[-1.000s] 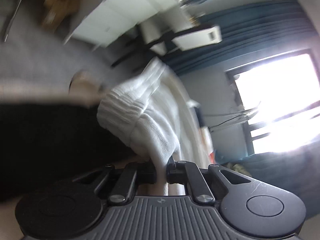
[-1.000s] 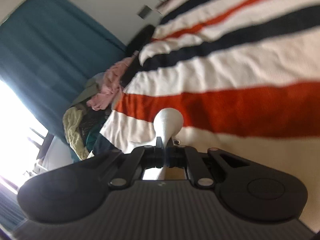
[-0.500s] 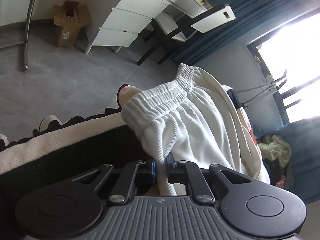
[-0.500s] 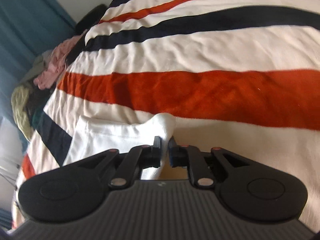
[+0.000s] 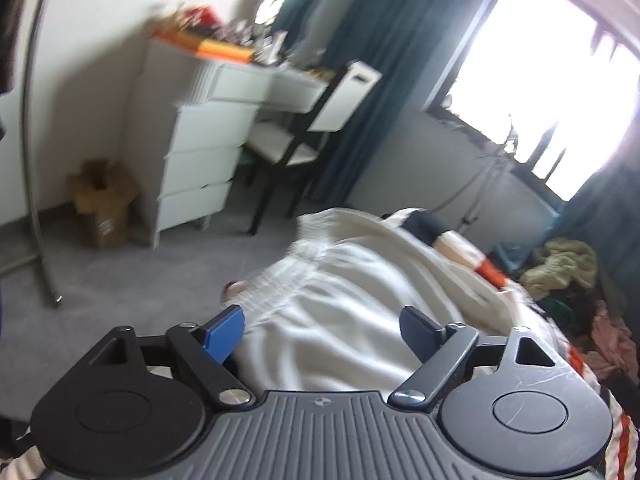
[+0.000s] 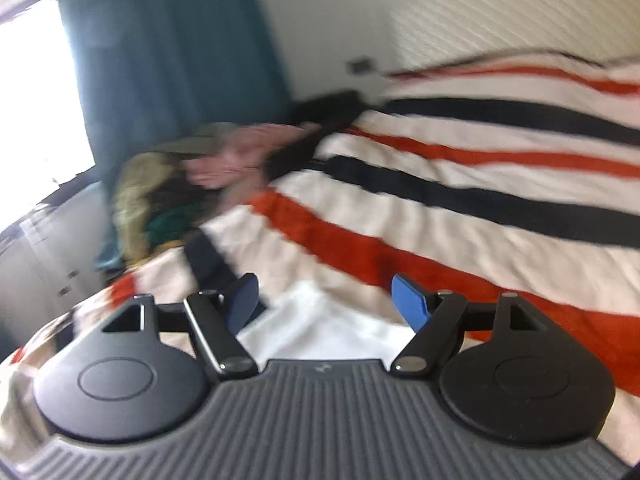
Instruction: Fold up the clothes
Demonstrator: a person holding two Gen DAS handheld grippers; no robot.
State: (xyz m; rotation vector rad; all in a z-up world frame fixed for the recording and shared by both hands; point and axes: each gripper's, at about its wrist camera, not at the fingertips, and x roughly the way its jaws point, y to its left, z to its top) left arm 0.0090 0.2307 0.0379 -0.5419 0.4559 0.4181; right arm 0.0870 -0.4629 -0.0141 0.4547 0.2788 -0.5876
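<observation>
**Letting Go of the White Garment**

Hovering both tools with jaws spread wide, I grip nothing: left gripper (image 5: 322,330) and right gripper (image 6: 324,298) sit over the white garment (image 5: 360,320), which lies gathered at the near edge of the striped bed (image 6: 480,208). Whether more folds remain I cannot tell. A clothes pile (image 6: 160,184) waits at the far corner; white drawers (image 5: 200,152) stand against the wall.
</observation>
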